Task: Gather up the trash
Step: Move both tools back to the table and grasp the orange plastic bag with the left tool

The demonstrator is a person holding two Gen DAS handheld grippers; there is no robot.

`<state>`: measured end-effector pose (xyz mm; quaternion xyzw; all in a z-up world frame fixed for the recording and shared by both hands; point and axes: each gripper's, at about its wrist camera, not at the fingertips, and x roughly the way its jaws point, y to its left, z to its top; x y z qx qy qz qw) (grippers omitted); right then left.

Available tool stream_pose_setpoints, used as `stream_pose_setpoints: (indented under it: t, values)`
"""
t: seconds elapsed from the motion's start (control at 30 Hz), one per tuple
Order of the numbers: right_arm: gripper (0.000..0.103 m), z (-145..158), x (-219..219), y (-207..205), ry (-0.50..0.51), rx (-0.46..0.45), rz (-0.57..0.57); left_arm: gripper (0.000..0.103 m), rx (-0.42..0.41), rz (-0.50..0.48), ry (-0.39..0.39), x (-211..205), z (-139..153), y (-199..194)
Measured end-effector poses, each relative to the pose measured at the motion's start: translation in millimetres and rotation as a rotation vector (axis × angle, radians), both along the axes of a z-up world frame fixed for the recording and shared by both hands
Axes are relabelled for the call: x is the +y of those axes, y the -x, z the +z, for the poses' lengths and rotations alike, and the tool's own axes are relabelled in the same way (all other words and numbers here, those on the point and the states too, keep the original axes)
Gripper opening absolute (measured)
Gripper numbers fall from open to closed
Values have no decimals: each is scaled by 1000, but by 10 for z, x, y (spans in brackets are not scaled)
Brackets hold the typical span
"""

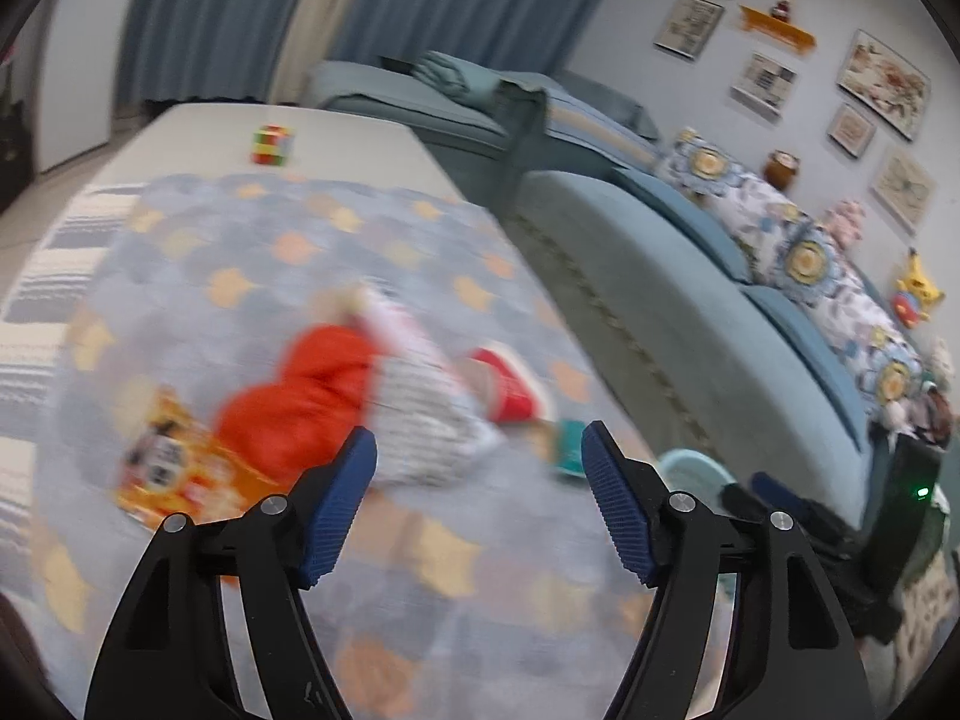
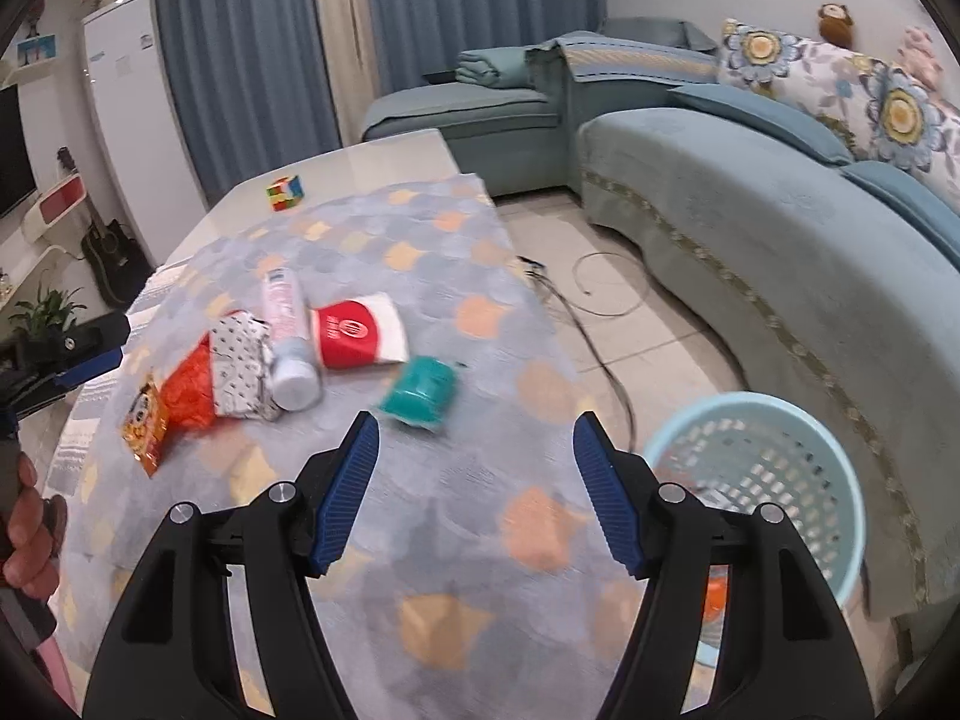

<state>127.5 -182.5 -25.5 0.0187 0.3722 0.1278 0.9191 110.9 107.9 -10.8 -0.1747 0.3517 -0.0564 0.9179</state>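
Six pieces of trash are seen on the patterned cloth (image 2: 420, 540) of the table: a yellow packet (image 2: 145, 423), a red wrapper (image 2: 191, 390), a dotted wrapper (image 2: 240, 372), a white bottle (image 2: 288, 342), a red-and-white cup (image 2: 359, 330) and a teal tub (image 2: 420, 390). Both grippers are held empty with the fingers wide apart. The right gripper (image 2: 474, 444) is poised just near of the tub, which lies slightly left of the gap and ahead of the fingertips; it is judged the nearest piece and the likely next pick. The tub lies on its side, its long axis running roughly left to right across the fingers, so a grasp across its width would be called for. The left gripper (image 1: 480, 456) is aimed at the blurred pile, closest to the dotted wrapper (image 1: 420, 414) and red wrapper (image 1: 288, 408). The basket (image 2: 762, 414) stands on the floor to the right, beside the table edge and near the sofa (image 2: 750, 240). A cable lies on the floor farther back. A puzzle cube (image 2: 284, 192) sits far off on the bare tabletop, well apart from the trash. Nothing is seen between the right fingers and the tub.
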Motion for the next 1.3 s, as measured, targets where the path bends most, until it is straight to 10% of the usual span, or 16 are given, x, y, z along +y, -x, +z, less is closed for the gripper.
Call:
stream_pose_setpoints:
  t: [0.23, 1.3]
  values:
    - [64, -12, 321, -385, -42, 24, 23, 69, 27, 46, -28, 549, -124, -220]
    - [75, -802, 1323, -1551, 34, 215, 112, 80, 246, -28, -17, 651, -1043, -963]
